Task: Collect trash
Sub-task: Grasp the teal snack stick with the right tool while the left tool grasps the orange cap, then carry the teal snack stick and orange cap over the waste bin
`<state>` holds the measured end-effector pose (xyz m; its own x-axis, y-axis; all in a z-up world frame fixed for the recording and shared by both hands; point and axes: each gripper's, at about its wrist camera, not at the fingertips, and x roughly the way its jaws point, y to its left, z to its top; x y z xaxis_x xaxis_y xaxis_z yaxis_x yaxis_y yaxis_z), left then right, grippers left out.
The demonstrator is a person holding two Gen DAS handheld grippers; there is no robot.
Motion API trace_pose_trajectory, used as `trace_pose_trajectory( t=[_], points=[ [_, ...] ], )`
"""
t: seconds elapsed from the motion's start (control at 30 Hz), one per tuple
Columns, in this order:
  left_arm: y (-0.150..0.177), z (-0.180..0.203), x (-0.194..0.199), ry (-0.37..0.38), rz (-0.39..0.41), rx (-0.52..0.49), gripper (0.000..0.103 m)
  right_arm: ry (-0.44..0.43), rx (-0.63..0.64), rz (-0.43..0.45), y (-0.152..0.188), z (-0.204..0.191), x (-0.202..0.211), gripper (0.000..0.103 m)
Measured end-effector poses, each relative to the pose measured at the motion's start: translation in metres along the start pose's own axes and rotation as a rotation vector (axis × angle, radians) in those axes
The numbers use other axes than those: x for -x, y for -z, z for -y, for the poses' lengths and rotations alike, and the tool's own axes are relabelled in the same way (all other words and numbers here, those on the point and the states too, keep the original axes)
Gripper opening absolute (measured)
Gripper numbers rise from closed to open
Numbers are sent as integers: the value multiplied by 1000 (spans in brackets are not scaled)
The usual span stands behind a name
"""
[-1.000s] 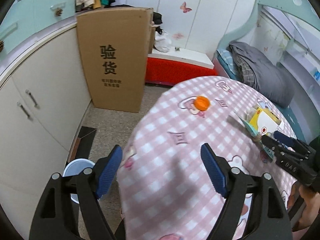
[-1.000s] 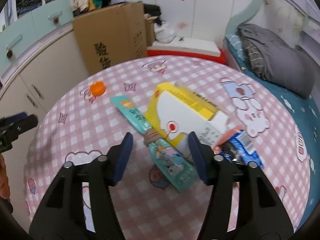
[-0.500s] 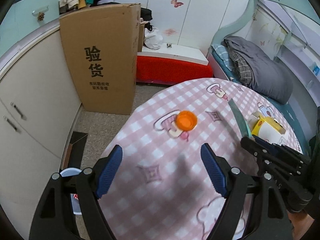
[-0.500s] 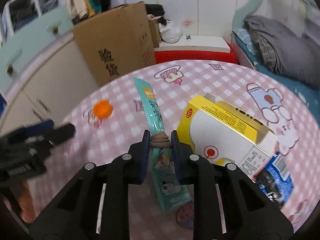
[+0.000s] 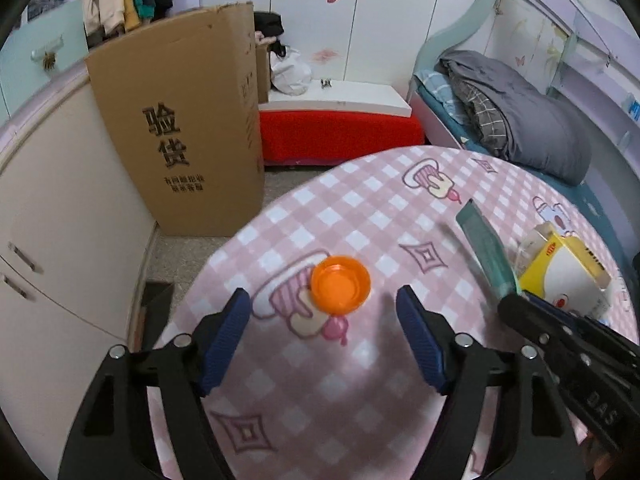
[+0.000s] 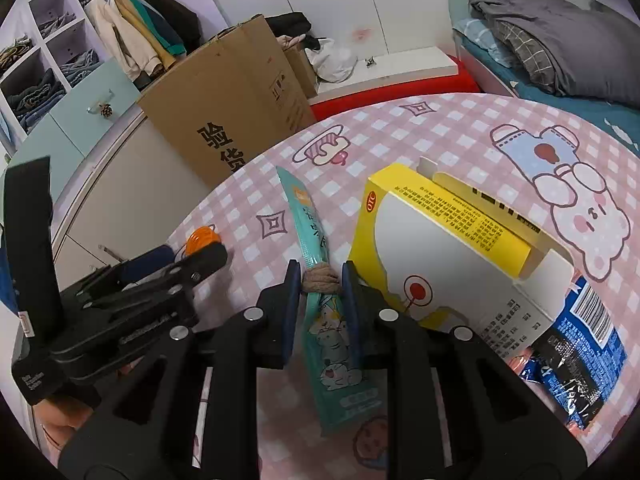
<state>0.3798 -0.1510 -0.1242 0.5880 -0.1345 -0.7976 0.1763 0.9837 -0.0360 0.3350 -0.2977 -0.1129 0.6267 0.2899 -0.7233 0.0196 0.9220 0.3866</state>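
1. Since a second ago, my right claw (image 6: 320, 280) has gone from spread wide to clenched on the teal wrapper (image 6: 316, 240), and my left claw (image 5: 324, 312) has come forward so that the orange cap (image 5: 340, 285) now sits between its fingertips.
2. Readable print: the big cardboard box (image 5: 180, 128) on the floor carries the bold characters "验货"; the yellow carton (image 6: 452, 240) shows a red "OTC" oval at its corner, and its fine text is too small to read.
3. That teal wrapper is a long, narrow sachet with cartoon animals, tied round the middle with brown twine, and my right claw grips it at the knot, its far end angled up above the bench (image 6: 460, 136).
4. My left claw is released, wide apart, not touching the cap.
5. A blue packet (image 6: 580, 344) with a barcode lies just beside the carton on the pink checked cloth.
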Motion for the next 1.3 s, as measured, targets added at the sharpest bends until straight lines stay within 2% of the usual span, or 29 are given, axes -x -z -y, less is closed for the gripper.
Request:
trace_pose_trajectory(
  t=[0.13,0.17,0.2,0.27,0.47,0.77,0.97,1.13,1.3],
  points=[
    [-3,11,-4,-17,10,-36,56,-3,1,0,0,1,0,21],
    [-3,15,-4,-34,18,-63,39,-3,3,0,0,1,0,21],
    [-2,17,-3,-37,26,-81,29,-3,5,0,0,1,0,21],
    [0,18,0,-6,22,-85,29,0,8,2,0,0,1,21],
    [12,2,21,18,46,-42,28,-8,38,13,2,-8,8,21],
    [39,-41,81,7,109,4,28,-49,116,38,12,-52,31,21],
    [62,-82,120,33,141,78,28,-94,195,30,29,-109,46,21],
    [84,-116,146,22,167,118,28,-148,261,12,45,-161,48,21],
    [113,-169,160,-2,165,179,28,-202,342,-28,68,-226,35,21]
  ],
)
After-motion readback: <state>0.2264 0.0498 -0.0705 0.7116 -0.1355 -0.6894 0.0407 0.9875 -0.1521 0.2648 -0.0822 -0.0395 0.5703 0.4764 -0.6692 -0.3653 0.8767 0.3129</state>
